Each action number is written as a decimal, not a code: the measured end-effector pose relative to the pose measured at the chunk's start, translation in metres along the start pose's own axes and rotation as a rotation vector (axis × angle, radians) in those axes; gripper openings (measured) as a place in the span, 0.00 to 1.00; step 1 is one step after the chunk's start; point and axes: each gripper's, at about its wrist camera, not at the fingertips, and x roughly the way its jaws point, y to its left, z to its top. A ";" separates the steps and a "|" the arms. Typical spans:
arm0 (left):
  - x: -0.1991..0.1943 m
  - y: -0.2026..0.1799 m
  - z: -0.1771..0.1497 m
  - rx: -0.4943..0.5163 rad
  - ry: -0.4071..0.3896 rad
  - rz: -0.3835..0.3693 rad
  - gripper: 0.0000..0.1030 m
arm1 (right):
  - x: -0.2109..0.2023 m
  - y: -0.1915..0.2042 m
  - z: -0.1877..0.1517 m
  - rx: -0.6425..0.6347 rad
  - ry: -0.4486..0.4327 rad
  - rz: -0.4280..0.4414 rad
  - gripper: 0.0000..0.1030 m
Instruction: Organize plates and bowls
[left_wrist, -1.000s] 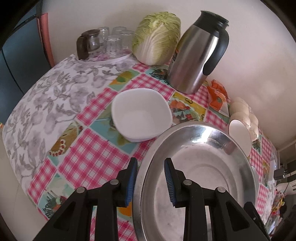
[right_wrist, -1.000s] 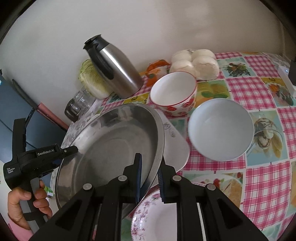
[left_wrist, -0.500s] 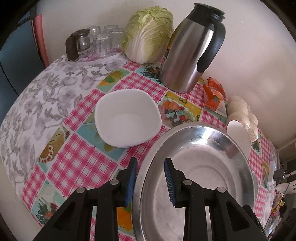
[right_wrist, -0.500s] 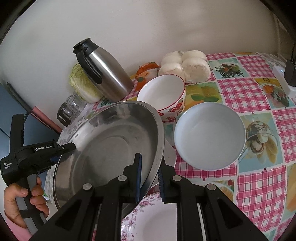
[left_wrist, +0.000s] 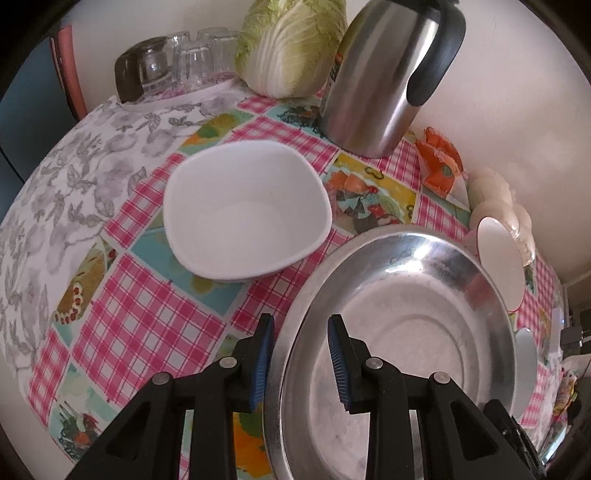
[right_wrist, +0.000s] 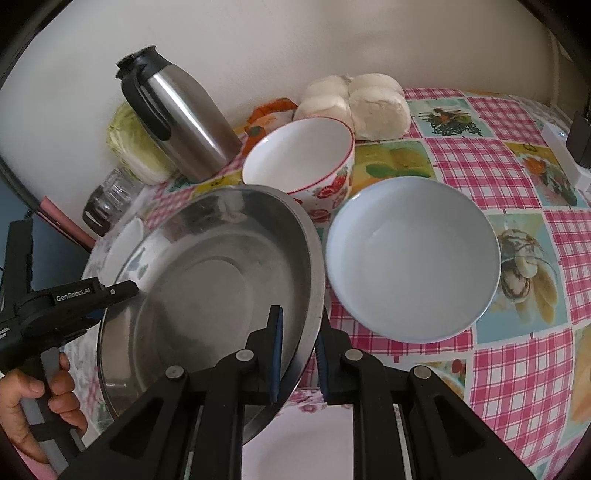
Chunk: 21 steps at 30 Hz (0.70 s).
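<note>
Steel basin (right_wrist: 207, 280) empty, gripped by both tongs; white bowl (left_wrist: 245, 214) empty.

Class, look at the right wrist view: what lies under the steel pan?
Under the steel pan a floral-rimmed plate pokes out at its near edge. The rest beneath is covered.

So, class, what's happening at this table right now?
A person holds a steel basin by its rim with both grippers: the left gripper on one side, the right gripper on the opposite side. It hangs tilted above a floral plate, beside a pale blue bowl and a square white bowl.
</note>
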 end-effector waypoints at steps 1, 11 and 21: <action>0.004 0.001 -0.001 -0.004 0.011 -0.001 0.32 | 0.002 -0.001 0.000 0.002 0.003 -0.004 0.17; 0.014 0.005 -0.001 -0.009 0.036 -0.034 0.35 | 0.011 0.002 0.000 -0.010 0.014 -0.047 0.19; 0.025 0.002 0.001 0.001 0.068 -0.059 0.40 | 0.009 0.004 0.002 -0.010 -0.009 -0.059 0.27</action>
